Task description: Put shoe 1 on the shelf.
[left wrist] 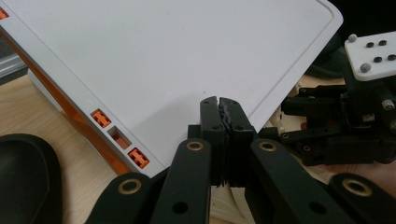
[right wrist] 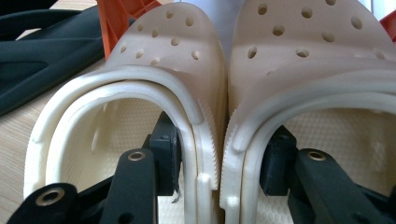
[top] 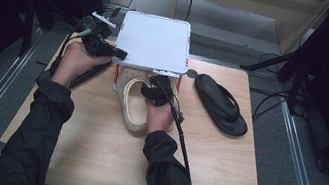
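A pair of cream perforated clogs (top: 135,110) lies toes-first under a white box lid (top: 153,40) at the table's back. My right gripper (top: 155,91) is shut on the pair, one jaw inside each shoe, and pinches their touching inner walls together (right wrist: 219,158). The left clog (right wrist: 173,60) and the right clog (right wrist: 303,51) point toward the orange-edged box. My left gripper (top: 108,51) is shut on the lid's left edge (left wrist: 219,105) and holds the lid (left wrist: 187,56) tilted up. The box's inside is hidden under the lid.
One black flip-flop (top: 221,104) lies right of the box, and another (top: 85,73) lies under my left hand. The wooden table (top: 220,173) has bare room in front. Orange clips (left wrist: 138,157) line the lid's rim. Dark stands and cables ring the table.
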Available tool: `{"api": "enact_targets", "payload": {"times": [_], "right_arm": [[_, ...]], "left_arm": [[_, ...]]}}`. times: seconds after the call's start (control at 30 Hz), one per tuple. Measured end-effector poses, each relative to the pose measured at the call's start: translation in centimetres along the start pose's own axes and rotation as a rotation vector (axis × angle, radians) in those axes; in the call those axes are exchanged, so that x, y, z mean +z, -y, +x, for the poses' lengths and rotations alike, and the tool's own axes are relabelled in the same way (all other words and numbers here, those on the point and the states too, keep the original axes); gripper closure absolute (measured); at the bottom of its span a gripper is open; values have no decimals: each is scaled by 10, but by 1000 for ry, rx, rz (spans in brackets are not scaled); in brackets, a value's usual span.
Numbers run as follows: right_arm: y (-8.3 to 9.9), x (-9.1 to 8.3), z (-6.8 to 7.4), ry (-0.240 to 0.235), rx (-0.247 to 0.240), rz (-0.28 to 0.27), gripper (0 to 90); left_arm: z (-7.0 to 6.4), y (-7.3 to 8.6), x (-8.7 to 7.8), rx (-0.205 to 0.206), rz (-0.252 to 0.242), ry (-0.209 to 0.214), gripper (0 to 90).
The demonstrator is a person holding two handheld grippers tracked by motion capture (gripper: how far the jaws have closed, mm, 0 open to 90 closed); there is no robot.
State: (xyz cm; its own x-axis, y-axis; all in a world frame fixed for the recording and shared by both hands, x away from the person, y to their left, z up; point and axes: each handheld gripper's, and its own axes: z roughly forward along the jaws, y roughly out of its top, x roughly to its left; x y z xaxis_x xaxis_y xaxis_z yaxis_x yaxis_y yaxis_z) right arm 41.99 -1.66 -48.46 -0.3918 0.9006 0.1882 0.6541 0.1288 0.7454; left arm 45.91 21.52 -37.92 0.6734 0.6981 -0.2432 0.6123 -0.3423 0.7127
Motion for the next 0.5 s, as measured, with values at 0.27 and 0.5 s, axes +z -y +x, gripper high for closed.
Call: {"api": "enact_targets", "payload": {"times": [0.27, 0.5], "right_arm": [[0, -3, 0, -22, 2, 5, 496], [0, -14, -2, -41, 7, 1, 472]], "left_arm": [[1, 0, 0, -1, -1, 5, 893], [1, 0, 0, -2, -1, 5, 891]]}}
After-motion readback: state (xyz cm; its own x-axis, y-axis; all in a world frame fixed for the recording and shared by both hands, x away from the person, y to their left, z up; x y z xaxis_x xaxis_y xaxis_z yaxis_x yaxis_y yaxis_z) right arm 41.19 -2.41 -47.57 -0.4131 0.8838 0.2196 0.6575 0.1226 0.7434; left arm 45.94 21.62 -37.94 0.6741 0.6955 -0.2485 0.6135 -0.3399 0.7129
